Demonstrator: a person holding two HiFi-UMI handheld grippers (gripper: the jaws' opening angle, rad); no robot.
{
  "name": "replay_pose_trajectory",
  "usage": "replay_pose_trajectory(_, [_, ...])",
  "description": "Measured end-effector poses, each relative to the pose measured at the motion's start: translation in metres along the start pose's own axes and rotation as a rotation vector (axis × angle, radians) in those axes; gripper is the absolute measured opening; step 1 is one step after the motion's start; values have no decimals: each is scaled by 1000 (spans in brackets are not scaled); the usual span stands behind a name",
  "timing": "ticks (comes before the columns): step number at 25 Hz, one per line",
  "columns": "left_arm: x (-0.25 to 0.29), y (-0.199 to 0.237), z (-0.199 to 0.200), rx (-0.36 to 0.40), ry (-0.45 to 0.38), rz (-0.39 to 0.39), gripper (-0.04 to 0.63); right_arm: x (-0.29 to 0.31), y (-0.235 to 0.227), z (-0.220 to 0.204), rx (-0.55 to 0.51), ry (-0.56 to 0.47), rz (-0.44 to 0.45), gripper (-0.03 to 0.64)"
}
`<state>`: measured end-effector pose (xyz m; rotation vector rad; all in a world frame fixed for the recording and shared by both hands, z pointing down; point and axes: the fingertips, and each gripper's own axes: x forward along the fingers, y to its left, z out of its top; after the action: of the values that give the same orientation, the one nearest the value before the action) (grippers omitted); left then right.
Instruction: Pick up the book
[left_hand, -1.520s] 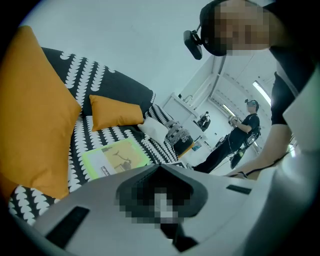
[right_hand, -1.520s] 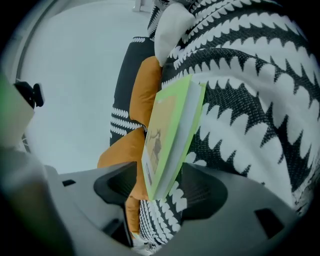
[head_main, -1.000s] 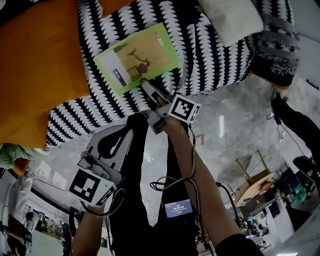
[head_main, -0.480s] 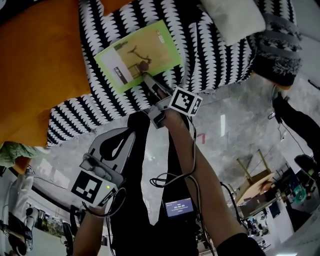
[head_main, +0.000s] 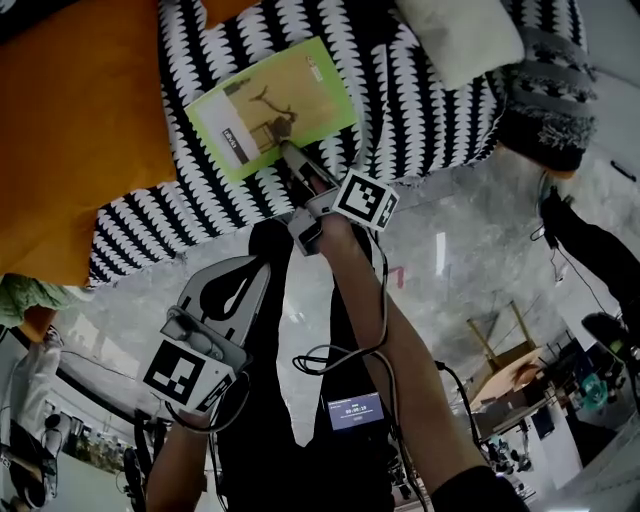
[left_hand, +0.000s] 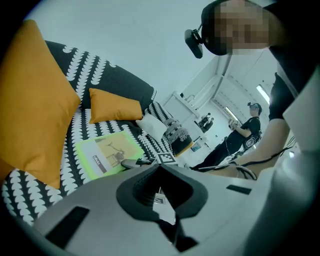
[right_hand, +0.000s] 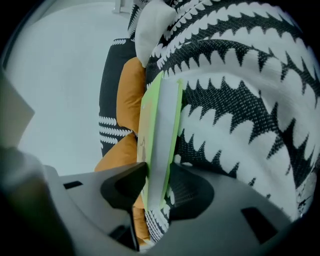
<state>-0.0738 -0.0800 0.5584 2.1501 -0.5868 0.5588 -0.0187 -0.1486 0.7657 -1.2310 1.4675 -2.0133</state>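
A thin book with a lime-green border and a tan cover picture lies flat on the black-and-white patterned sofa seat. My right gripper reaches over the book's near edge. In the right gripper view the book stands edge-on between the jaws of that gripper. The jaws are closing, one pad on the cover and the other under it. My left gripper hangs below the sofa's front edge, close to my body, with its jaws together and nothing in them. From there the book shows ahead.
A large orange cushion lies left of the book, and a smaller orange one sits behind it. A white pillow and a grey-black knit pillow lie at the right. A person in black stands far off.
My right gripper has slid a little farther over the book's near edge. My left gripper has stayed where it was.
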Motion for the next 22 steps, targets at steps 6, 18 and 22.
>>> replay_pose_trajectory(6, [-11, -65, 39, 20, -20, 0, 12, -54, 62, 29, 0, -20, 51, 152])
replay_pose_trajectory(18, [-32, -167, 101, 60, -91, 6, 12, -145, 171, 70, -30, -39, 176, 149])
replay_pose_trajectory(22, [-30, -164, 90, 30, -83, 6, 12, -149, 168, 68, -22, -33, 178, 149])
